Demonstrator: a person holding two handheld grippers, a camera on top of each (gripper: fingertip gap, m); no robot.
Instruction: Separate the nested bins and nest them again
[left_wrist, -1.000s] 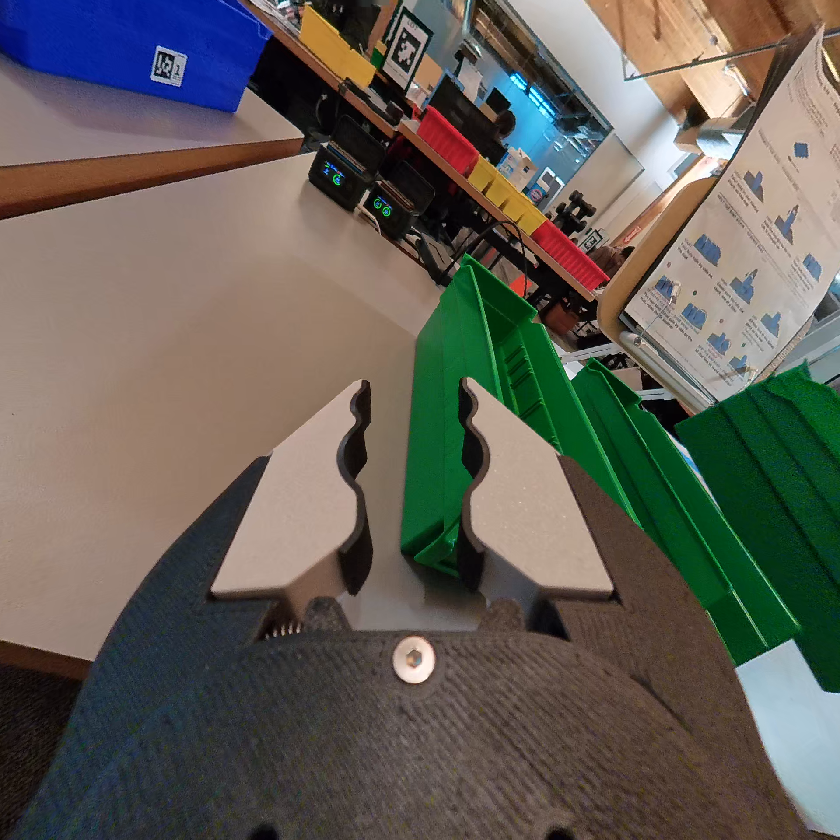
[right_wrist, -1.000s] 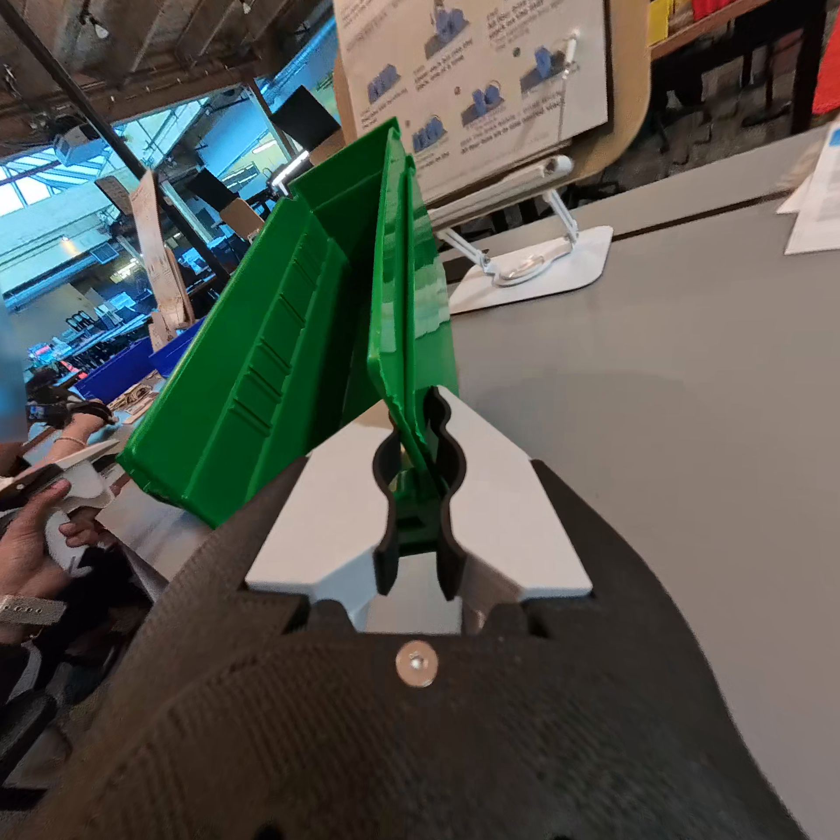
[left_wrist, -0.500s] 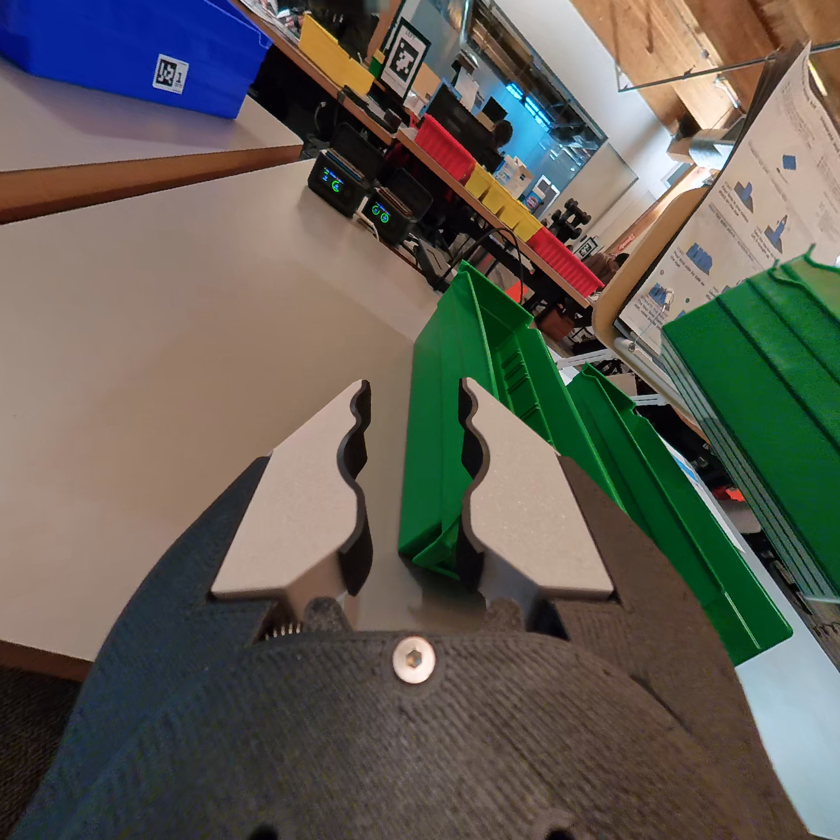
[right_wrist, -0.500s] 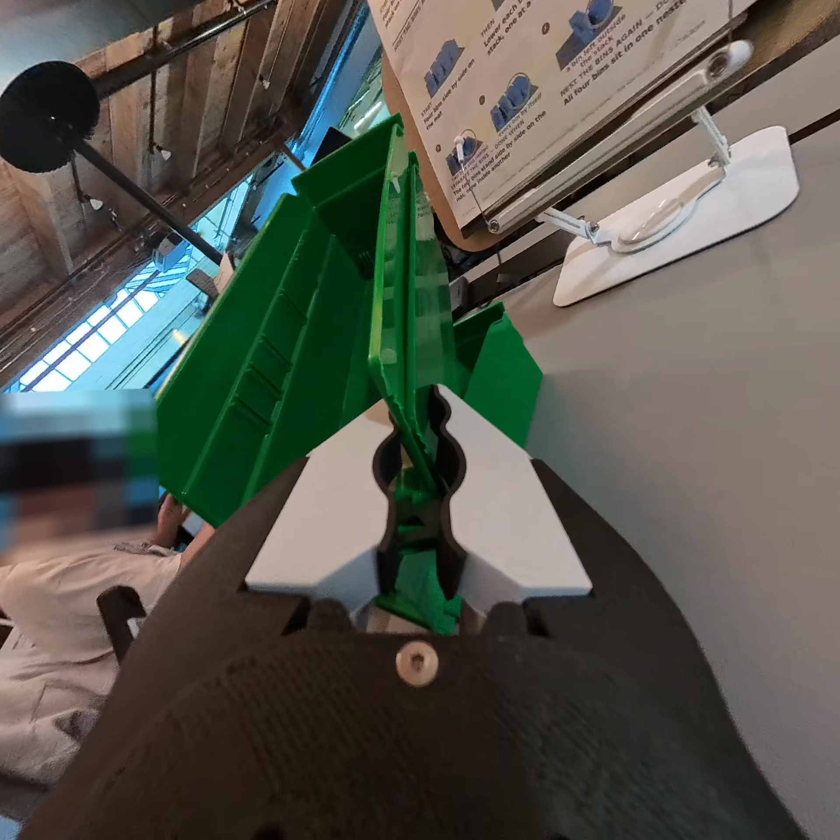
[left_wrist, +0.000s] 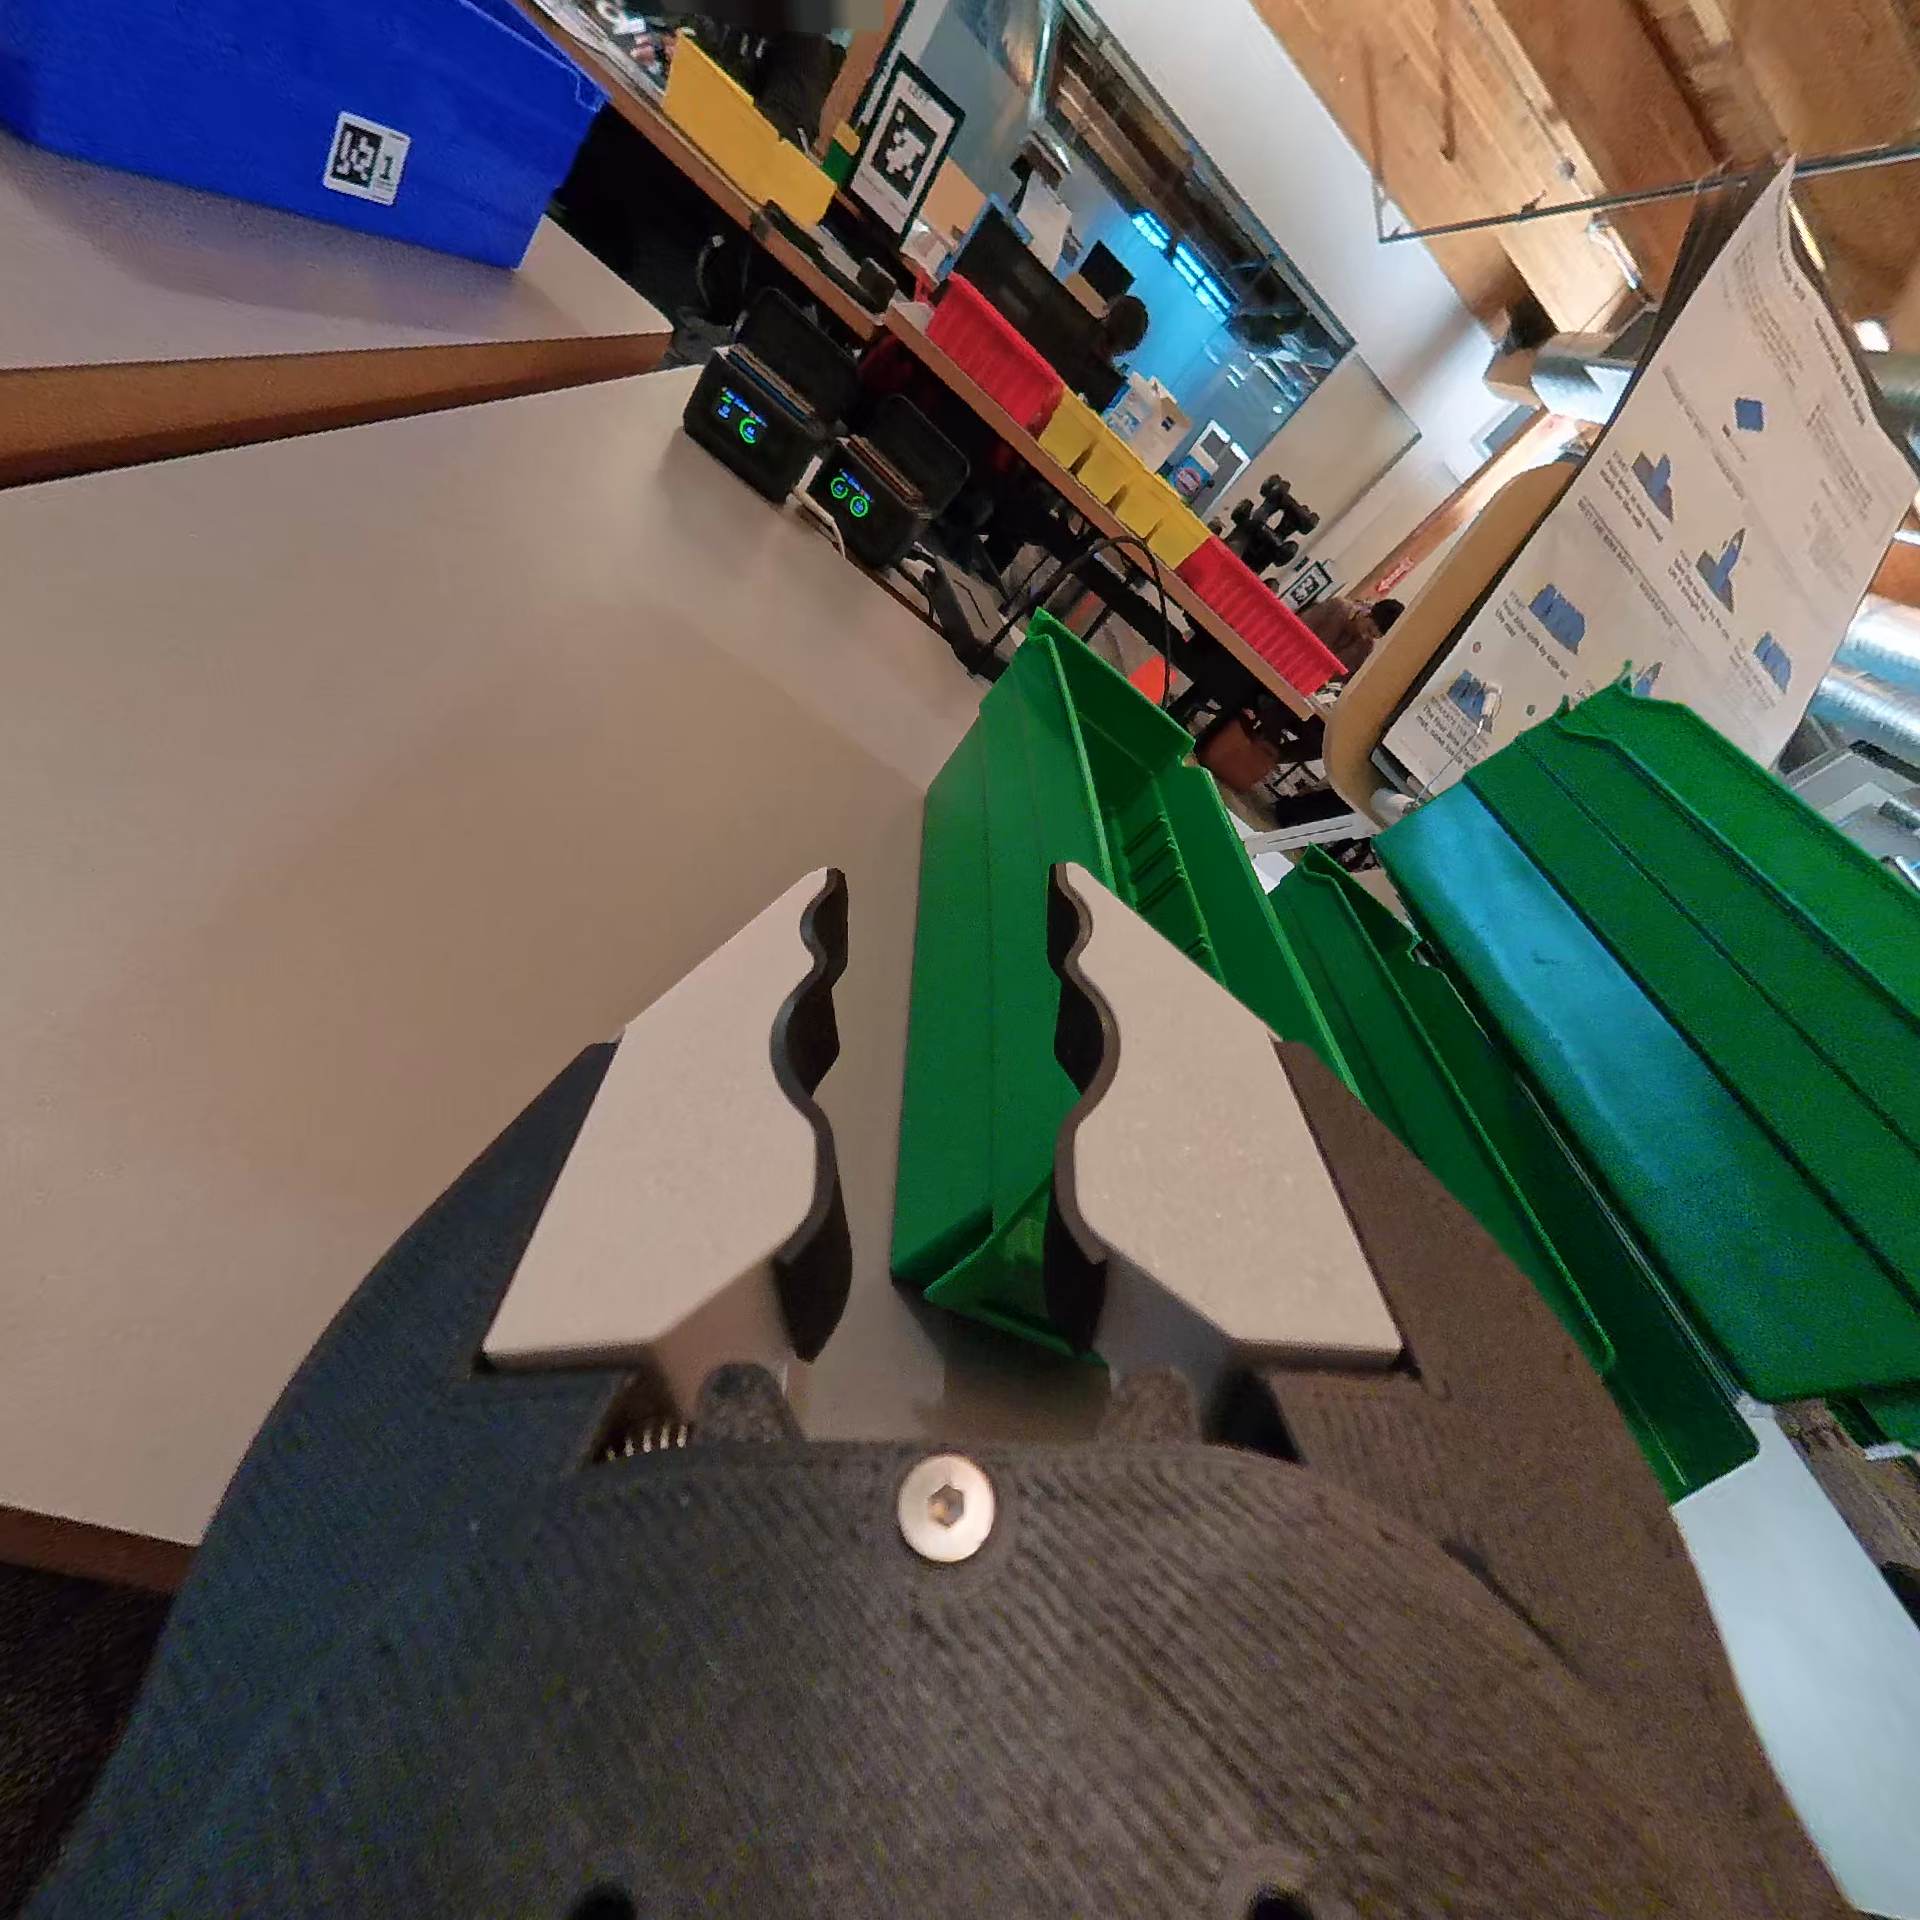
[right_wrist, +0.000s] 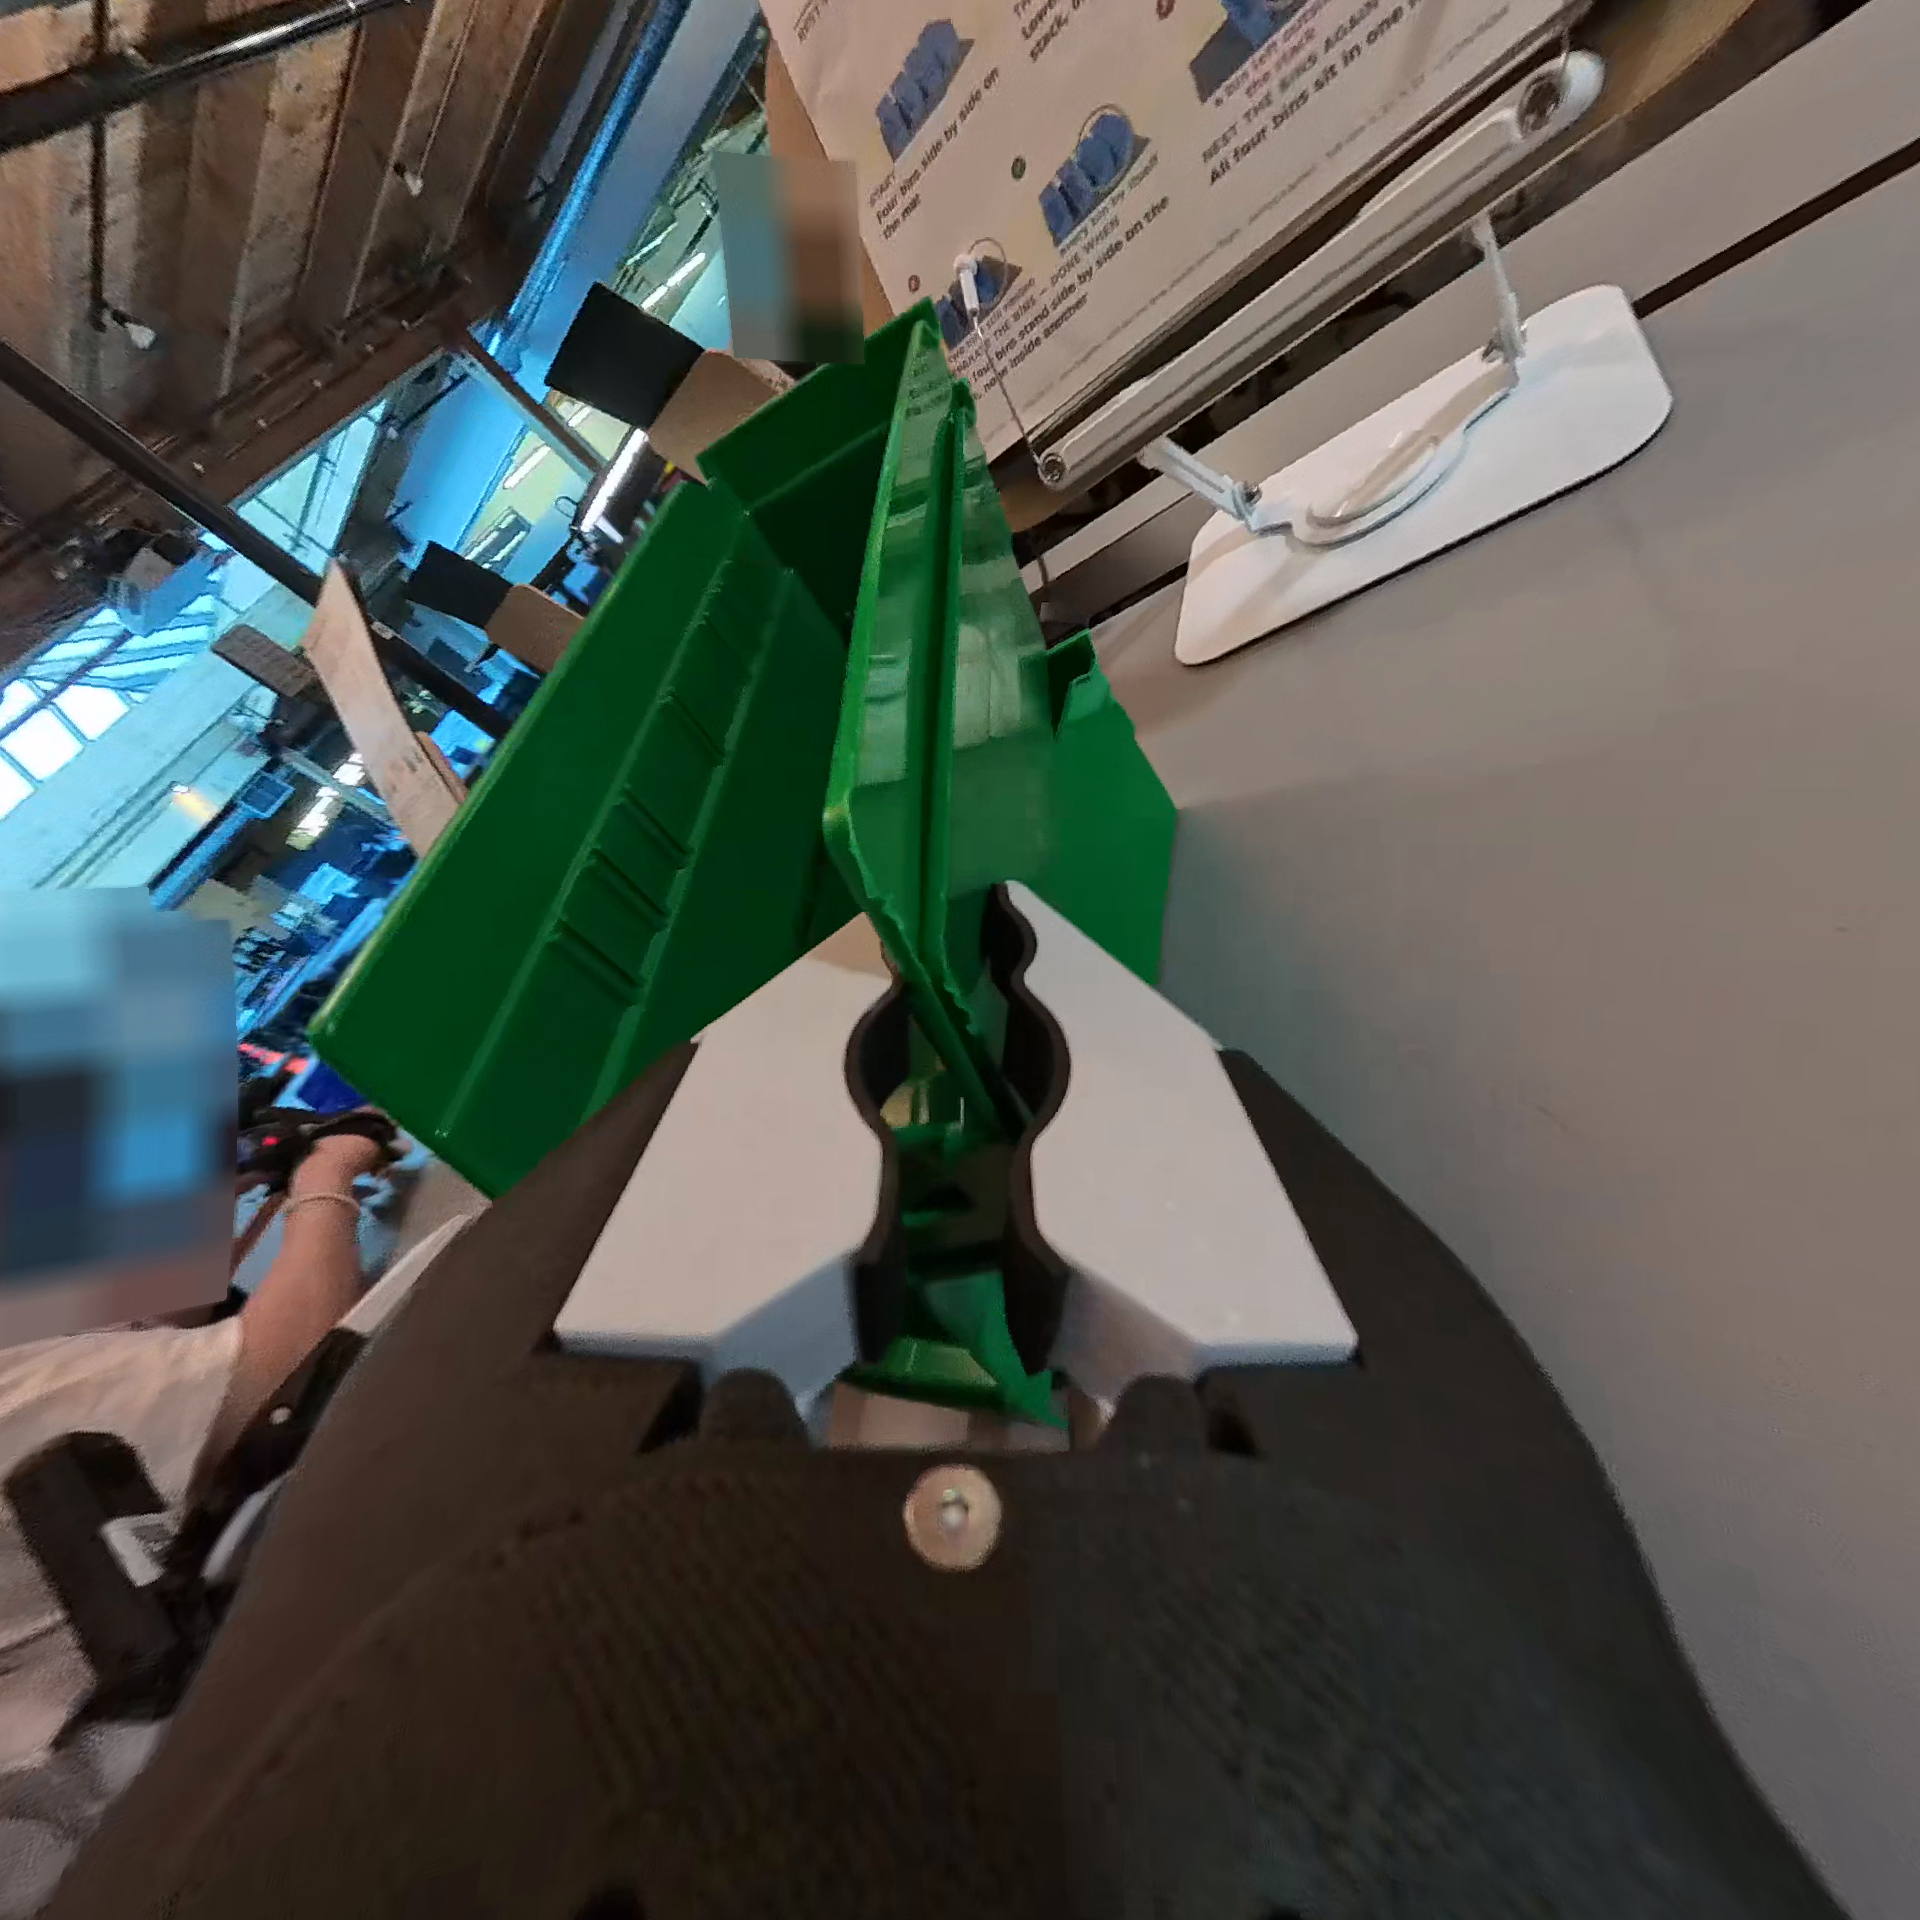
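My left gripper (left_wrist: 945, 883) is open, with its jaws either side of the left wall of a green bin (left_wrist: 987, 987) that lies on the grey table (left_wrist: 416, 831); the wall rests against the right finger. A second green bin (left_wrist: 1392, 1039) lies just to its right. My right gripper (right_wrist: 951, 966) is shut on the side wall of another green bin (right_wrist: 623, 831) and holds it tilted in the air. In the left wrist view this held bin (left_wrist: 1683, 1039) hangs over the second bin, underside showing. A green bin on the table (right_wrist: 1117, 790) shows behind it.
An instruction sheet on a white stand (right_wrist: 1455, 468) stands at the table's far side and also shows in the left wrist view (left_wrist: 1714, 499). Two black devices with green lights (left_wrist: 810, 457) sit at the far edge. A blue bin (left_wrist: 260, 104) is on the neighbouring table. A person's arm (right_wrist: 312, 1195) is at left.
My right gripper has lifted and carried its green bin leftward, so it now hangs over the second bin on the table. My left gripper has stayed around the first bin's wall.
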